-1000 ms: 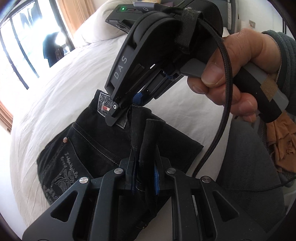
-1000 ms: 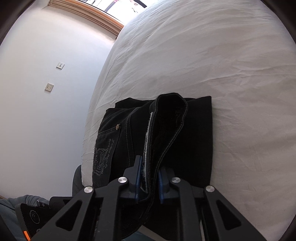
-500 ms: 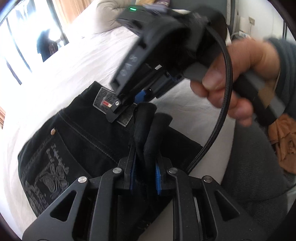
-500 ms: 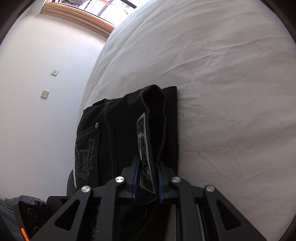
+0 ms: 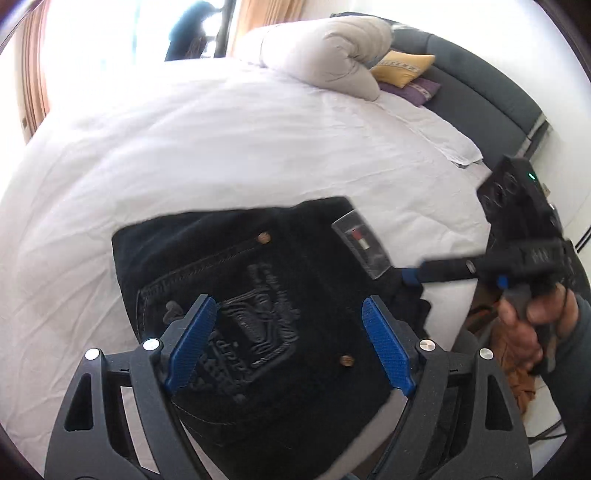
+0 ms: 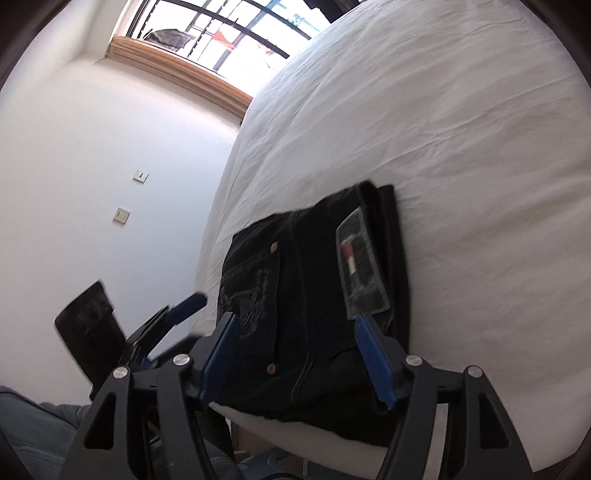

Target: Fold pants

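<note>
The black pants (image 5: 280, 291) lie folded into a flat rectangle near the front edge of the white bed (image 5: 184, 140), back pocket and grey label facing up. My left gripper (image 5: 288, 338) hovers over the pocket. Its jaws are opening, and the blue pads touch no cloth. In the right wrist view, my right gripper (image 6: 295, 354) stands over the near edge of the pants (image 6: 317, 295). Its jaws are opening too and grip nothing. A hand (image 5: 528, 328) holds the right gripper (image 5: 412, 275) at the pants' right side. The left gripper (image 6: 186, 308) shows blurred at the left.
A rolled white duvet (image 5: 325, 55), yellow and purple cushions (image 5: 402, 68) and a dark headboard (image 5: 480, 96) lie at the far end of the bed. A barred window (image 6: 236, 33) and wall sockets (image 6: 140, 175) face the bed's left side. Brown cloth (image 5: 517, 373) lies beside the bed.
Both grippers were shut on a raised fold of the pants. Both have now let go and opened, and the pants lie flat. The left gripper swung away from the right one.
</note>
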